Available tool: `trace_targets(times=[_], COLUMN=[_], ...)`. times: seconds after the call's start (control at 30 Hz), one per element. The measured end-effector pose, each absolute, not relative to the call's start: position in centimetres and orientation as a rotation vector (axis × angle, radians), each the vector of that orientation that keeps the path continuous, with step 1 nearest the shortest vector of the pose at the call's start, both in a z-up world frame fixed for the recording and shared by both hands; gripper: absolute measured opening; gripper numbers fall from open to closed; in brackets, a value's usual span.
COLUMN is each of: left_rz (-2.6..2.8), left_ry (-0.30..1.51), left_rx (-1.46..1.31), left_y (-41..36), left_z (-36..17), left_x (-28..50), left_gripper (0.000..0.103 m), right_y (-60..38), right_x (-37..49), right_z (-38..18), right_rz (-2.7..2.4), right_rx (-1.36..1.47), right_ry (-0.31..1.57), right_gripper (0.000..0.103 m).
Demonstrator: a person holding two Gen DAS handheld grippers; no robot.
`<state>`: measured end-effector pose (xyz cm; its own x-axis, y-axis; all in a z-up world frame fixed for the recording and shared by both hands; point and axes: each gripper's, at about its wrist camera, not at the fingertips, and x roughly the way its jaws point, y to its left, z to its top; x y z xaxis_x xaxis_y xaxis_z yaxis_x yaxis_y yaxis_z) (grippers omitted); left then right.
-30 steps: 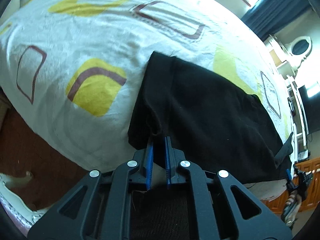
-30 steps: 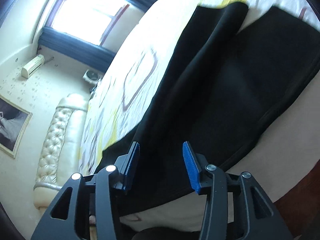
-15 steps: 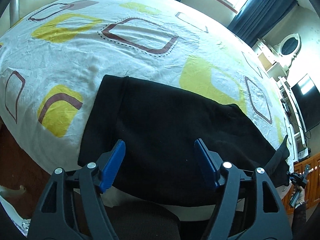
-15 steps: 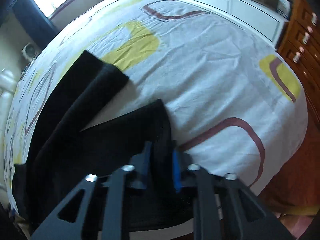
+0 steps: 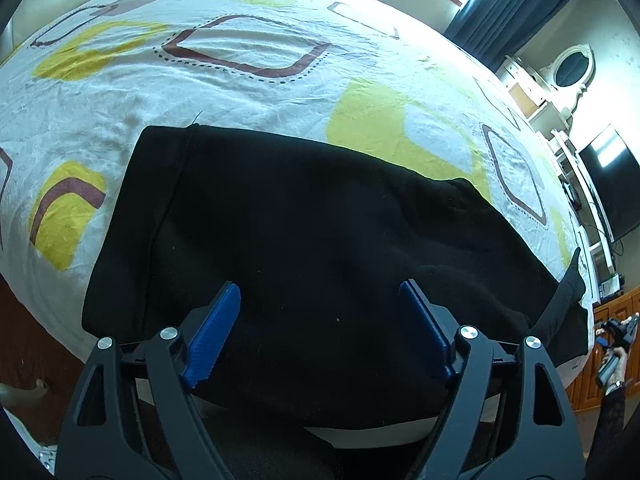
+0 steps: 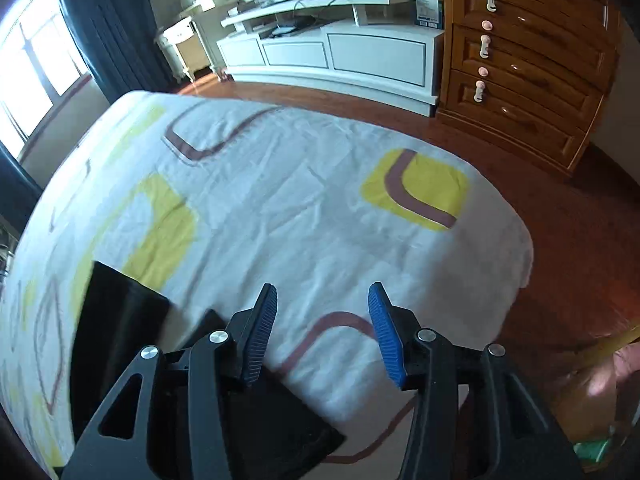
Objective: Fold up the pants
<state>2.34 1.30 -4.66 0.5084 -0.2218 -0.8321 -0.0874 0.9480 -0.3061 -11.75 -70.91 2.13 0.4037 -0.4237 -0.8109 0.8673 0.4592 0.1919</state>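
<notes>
Black pants (image 5: pixel 312 240) lie spread across the near part of a bed with a white sheet (image 5: pixel 248 92) printed with yellow and maroon shapes. My left gripper (image 5: pixel 320 320) hovers over the pants' near edge; its jaws are opening and nothing is between its blue pads (image 5: pixel 212 336). In the right wrist view the leg ends of the pants (image 6: pixel 120 328) lie at the lower left, partly hidden under the gripper body. My right gripper (image 6: pixel 322 332) is above bare sheet (image 6: pixel 320 208), its jaws opening with nothing between them.
A white TV cabinet (image 6: pixel 340 52) with a television and a wooden chest of drawers (image 6: pixel 528 52) stand beyond the foot of the bed, across a wooden floor (image 6: pixel 580 248). Dark curtains (image 5: pixel 516 4) hang by the window. The other hand-held gripper (image 5: pixel 616 336) shows at the far right of the left wrist view.
Both grippers let go of the pants: the left went from shut on the edge to wide open and drew back. The right shut on a leg end, then opened and swung toward the bed's foot.
</notes>
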Motion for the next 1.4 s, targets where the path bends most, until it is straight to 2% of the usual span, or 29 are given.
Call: trace_targets(times=[0.07,0.17,0.3,0.33,0.37,0.47,0.5,0.53,0.57,0.63,0.67,0.87,0.97,1.07,1.23,1.4], left_rz=[-0.102,-0.121,-0.132,-0.138,-0.145,-0.16,-0.163,-0.166,-0.17,-0.173,-0.173,-0.176,-0.195,-0.237,-0.331,-0.429], left_ry=[1.029,1.03,1.017,1.015,1.015,1.015,1.015,1.016,1.015,1.014,1.015,1.018,1.022,1.03,1.056,1.08], left_rx=[-0.308,-0.293,-0.281,-0.282,-0.284,-0.292,-0.292,-0.29,-0.289,-0.291,-0.294,-0.306,-0.335,-0.338,-0.322,-0.327], left_y=[0.7,0.0,-0.1,0.0,0.0,0.1,0.1,0.1,0.1,0.1,0.1,-0.1,-0.4,-1.7,-5.7,-10.3], left_z=[-4.5,-4.8,-5.0,-5.0,-5.0,-5.0,-5.1,-5.1,-5.1,-5.1,-5.1,-5.0,-5.0,-4.8,-4.8,-5.1], left_x=[2.5,2.8,2.5,2.5,2.4,2.1,2.0,2.0,2.0,1.9,1.8,1.4,0.8,0.0,-1.3,-2.1], left_gripper=[0.082,0.088,0.089,0.089,0.09,0.091,0.091,0.091,0.091,0.091,0.091,0.091,0.091,0.092,0.092,0.092], right_y=[-68.5,-63.9,-59.5,-58.8,-58.4,-57.9,-58.0,-58.2,-58.5,-59.0,-59.3,-60.1,-60.7,-61.3,-63.1,-63.5], right_x=[-8.5,-1.3,7.2,8.8,10.3,12.2,12.0,11.5,11.0,9.9,8.9,-0.6,-6.8,-11.9,-15.9,-17.0], right_z=[3.0,2.6,0.7,0.3,-0.3,-2.0,-2.4,-2.8,-3.1,-2.8,-2.3,2.9,3.2,1.0,-5.9,-7.5], right_rz=[-0.785,-0.613,-0.594,-0.615,-0.644,-0.778,-0.794,-0.781,-0.766,-0.726,-0.685,-0.57,-0.593,-0.643,-0.621,-0.531], right_rx=[0.676,0.676,0.581,0.549,0.519,0.436,0.442,0.482,0.522,0.563,0.607,0.761,0.83,0.903,1.169,1.291], right_ry=[0.757,0.813,0.931,0.961,0.998,1.101,1.106,1.096,1.096,1.062,1.024,0.732,0.624,0.592,0.575,0.444], right_gripper=[0.067,0.069,0.069,0.07,0.074,0.075,0.074,0.067,0.042,0.023,0.01,0.01,0.01,0.01,0.01,0.013])
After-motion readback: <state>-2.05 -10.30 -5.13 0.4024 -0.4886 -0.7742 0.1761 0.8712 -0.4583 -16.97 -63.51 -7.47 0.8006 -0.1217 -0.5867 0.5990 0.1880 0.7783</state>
